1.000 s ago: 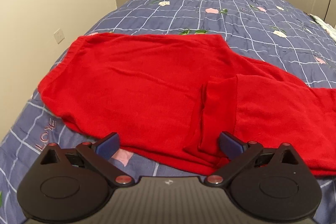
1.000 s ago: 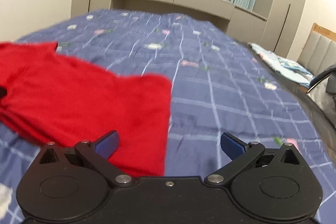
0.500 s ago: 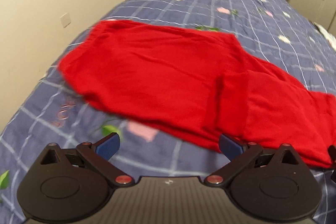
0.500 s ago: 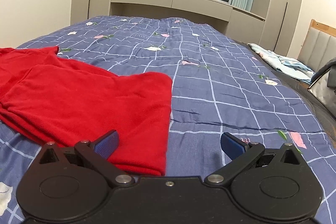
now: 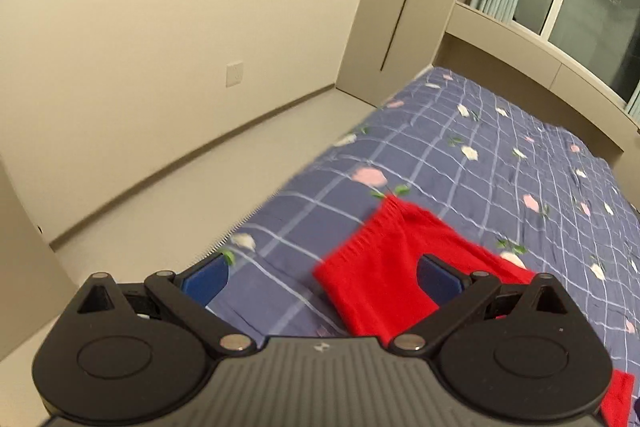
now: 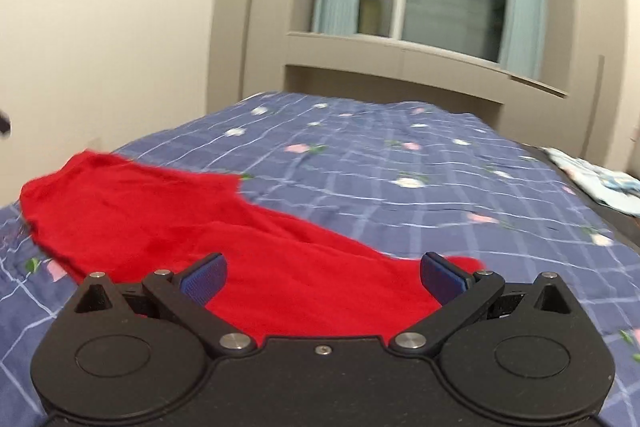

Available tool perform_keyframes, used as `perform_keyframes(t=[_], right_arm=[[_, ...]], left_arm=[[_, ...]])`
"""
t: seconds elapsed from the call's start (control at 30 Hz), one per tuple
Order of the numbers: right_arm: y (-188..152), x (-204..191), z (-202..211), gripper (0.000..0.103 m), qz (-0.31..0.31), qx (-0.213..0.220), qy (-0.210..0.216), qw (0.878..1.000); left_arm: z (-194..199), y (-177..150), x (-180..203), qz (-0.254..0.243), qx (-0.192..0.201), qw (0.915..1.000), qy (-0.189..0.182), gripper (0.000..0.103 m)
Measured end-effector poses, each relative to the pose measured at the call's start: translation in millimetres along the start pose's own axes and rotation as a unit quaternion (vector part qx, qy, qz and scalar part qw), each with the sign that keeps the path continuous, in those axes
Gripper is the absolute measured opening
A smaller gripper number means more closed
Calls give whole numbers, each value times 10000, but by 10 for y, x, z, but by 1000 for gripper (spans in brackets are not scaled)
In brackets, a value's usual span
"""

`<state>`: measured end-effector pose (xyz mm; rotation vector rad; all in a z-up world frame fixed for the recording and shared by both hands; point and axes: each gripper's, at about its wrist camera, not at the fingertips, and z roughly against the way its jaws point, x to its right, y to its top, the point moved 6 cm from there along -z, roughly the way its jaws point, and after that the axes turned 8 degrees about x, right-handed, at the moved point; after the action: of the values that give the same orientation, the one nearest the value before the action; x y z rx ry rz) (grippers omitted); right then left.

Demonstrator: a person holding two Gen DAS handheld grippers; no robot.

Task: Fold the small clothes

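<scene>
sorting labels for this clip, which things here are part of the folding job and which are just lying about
Part of the job:
red garment, spread on the bed
left gripper, open
right gripper, open
blue checked bedspread, the work surface

Just lying about:
pale blue cloth at the bed's far right edge
wall socket

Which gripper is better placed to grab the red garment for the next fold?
Probably the right gripper: its open fingers frame the red garment. The left gripper, also open, points partly off the bed, catching only one corner.
</scene>
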<state>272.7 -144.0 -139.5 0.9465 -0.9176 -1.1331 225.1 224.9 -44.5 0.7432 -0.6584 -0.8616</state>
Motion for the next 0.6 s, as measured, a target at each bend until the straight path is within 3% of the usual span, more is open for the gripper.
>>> perform_keyframes(t=[0.13, 0.3, 0.5, 0.6], right_arm=[[-107, -214, -251, 102, 112, -353, 19, 9993], [-328, -298, -377, 102, 110, -639, 147, 9978], [-371, -290, -394, 102, -19, -702, 259, 9972], [-373, -286, -393, 102, -44, -682, 270, 9973]], left_arm=[[-219, -168, -54, 37, -411, 9991, -66, 102], [-523, -596, 92, 330, -1123, 9916, -543, 102], [-741, -747, 272, 519, -1147, 9877, -923, 102], [-844, -778, 291, 705, -1142, 9868, -911, 102]])
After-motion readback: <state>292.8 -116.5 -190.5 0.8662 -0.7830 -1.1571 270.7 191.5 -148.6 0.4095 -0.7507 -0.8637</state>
